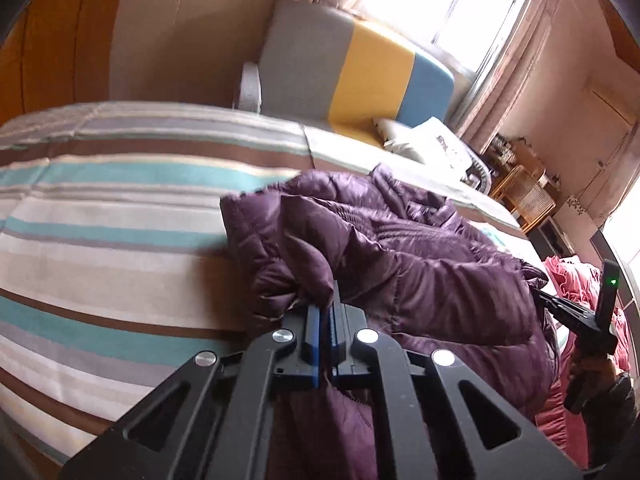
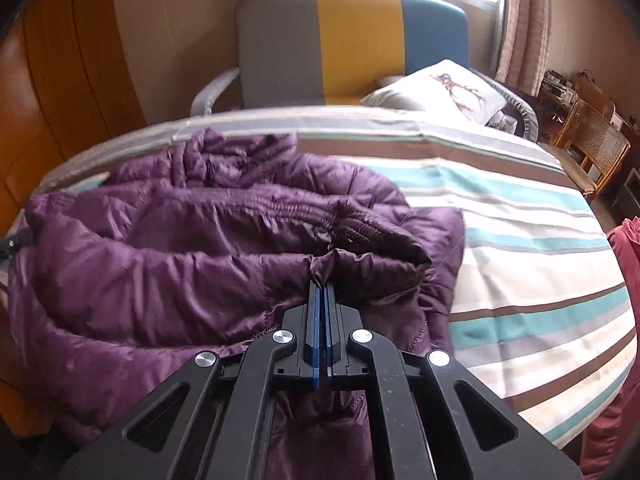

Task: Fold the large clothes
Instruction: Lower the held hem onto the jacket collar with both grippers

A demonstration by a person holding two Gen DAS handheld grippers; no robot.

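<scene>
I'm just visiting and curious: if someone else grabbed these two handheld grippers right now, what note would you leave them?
Left gripper: shut, pinching a fold of the purple puffer jacket.
Right gripper: shut, also pinching the jacket's fabric.
Where things are: the jacket lies bunched on the striped bedspread, near the bed's edge; a pillow sits by the headboard; a pink garment lies off to one side.
Done: both grips on the jacket are set.
Left: the jacket looks rumpled, not yet a neat fold. Probably spread it flat, then fold it over.
</scene>
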